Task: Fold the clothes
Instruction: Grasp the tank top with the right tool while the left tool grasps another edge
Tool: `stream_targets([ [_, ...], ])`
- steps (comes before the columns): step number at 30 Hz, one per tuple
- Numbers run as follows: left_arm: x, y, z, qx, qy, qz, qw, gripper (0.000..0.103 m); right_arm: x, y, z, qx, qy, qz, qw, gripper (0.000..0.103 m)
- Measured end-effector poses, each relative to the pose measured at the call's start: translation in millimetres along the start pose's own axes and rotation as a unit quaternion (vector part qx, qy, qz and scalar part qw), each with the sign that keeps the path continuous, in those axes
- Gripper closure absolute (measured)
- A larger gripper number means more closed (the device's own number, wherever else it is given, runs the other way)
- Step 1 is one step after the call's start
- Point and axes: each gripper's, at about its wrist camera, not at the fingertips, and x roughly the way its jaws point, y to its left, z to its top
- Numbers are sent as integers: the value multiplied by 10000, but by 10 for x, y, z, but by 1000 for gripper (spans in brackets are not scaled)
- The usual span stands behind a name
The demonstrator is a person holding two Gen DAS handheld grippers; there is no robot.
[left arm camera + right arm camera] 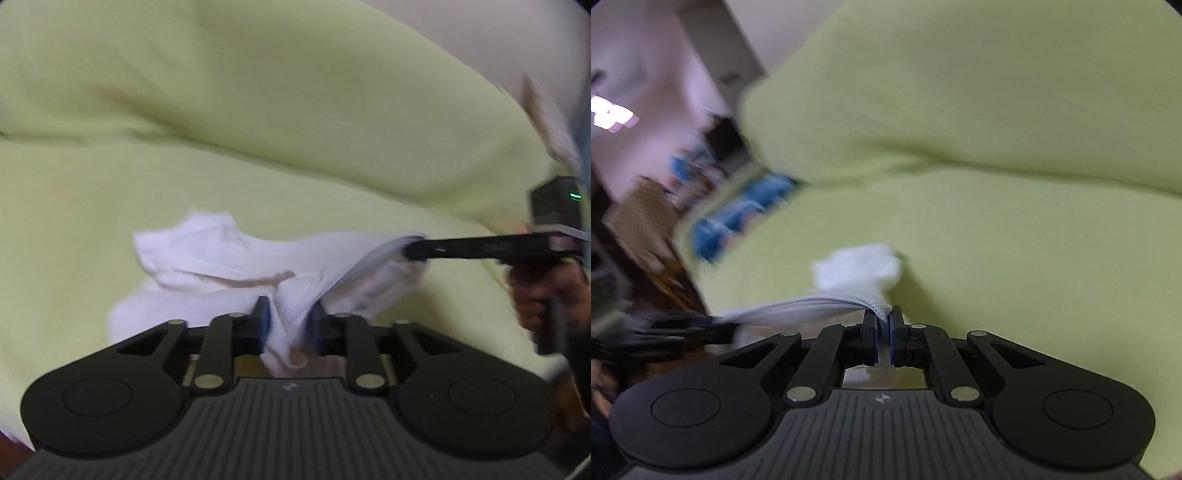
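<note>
A small white garment (229, 258) hangs stretched between two hand-held grippers above a pale green sofa cover (258, 92), seemingly lifted so it can be opened out before folding. The right gripper (885, 332), its jaws nearly shut, pinches a ribbed edge of the cloth; seen from the left wrist, it reaches in from the side, a hand (546, 295) on its grip. The left gripper (288, 325) stands narrowly open with a bunch of fabric between its blue pads (263, 321); whether they press it firmly is hard to judge through the blur, so that side may slip
</note>
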Motion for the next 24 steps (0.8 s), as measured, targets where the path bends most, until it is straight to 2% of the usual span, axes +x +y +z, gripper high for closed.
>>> stream_targets([
  [1, 81, -133, -120, 24, 226, 19, 9997, 73, -76, -81, -168, 91, 191, -257, 9994, 96],
  [3, 244, -332, -320, 10, 670, 162, 9976, 75, -170, -202, -486, 213, 519, -847, 9948, 83],
  [5, 312, -462, -458, -46, 915, 289, 9954, 75, -217, -172, -708, 56, 564, -1344, 9893, 71],
  [7, 264, -536, -544, -102, 957, 434, 9944, 75, -285, -27, -793, -185, 410, -1233, 9913, 63],
  [11, 42, -481, -523, 112, 804, 933, 9923, 75, -344, 382, -911, -976, 179, -472, 9939, 64],
  [15, -24, -248, -358, 361, 717, 1646, 9831, 75, -125, 867, -1104, -1860, 294, -139, 9820, 64],
  [18, -88, -125, -304, 425, 547, 1720, 9827, 72, 85, 1096, -1220, -1982, 514, -155, 9787, 63],
  [20, -87, -85, -303, 495, 455, 1670, 9837, 67, 207, 1218, -1290, -2071, 583, -358, 9759, 48],
  [21, -76, -62, -307, 532, 426, 1644, 9840, 67, 281, 1278, -1324, -2165, 566, -497, 9734, 44],
  [22, -43, -31, -308, 579, 428, 1629, 9840, 67, 364, 1337, -1357, -2330, 505, -670, 9689, 39],
  [24, 49, 30, -297, 768, 459, 1607, 9829, 67, 495, 1417, -1409, -2732, 547, -927, 9559, 40],
])
